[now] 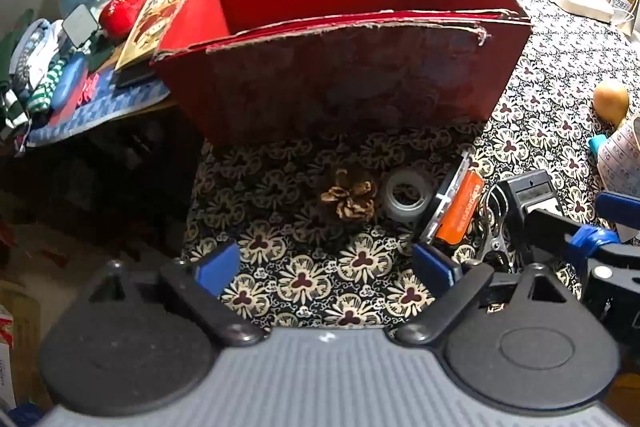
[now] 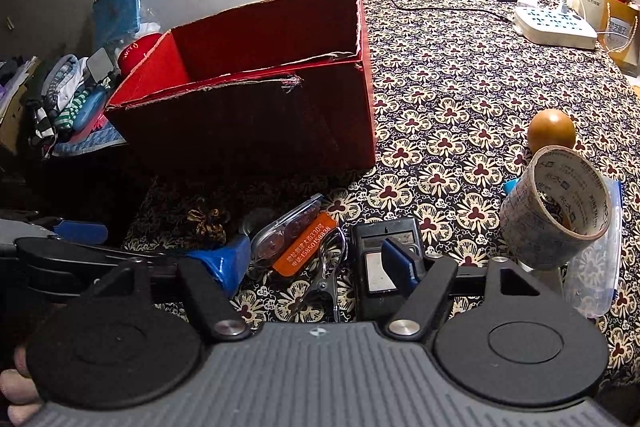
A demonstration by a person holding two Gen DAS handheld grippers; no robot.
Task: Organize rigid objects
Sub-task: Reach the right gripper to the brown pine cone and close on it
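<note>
An open red cardboard box [image 1: 352,67] stands on the flower-patterned cloth; it also shows in the right wrist view [image 2: 256,123]. In front of it lie a dried pine cone [image 1: 350,199], a small clear tape roll [image 1: 406,197], a correction-tape dispenser [image 2: 288,227], an orange key tag [image 2: 308,245] on a metal clip, and a black device [image 2: 384,259]. My left gripper [image 1: 328,267] is open and empty, just short of the pine cone. My right gripper [image 2: 316,263] is open over the orange tag and clip.
A large printed tape roll [image 2: 556,211] stands at the right, with a brown gourd [image 2: 550,133] behind it. A white power strip [image 2: 554,25] and cables lie far right. Clothes and clutter [image 1: 60,67] pile on a side surface left of the box.
</note>
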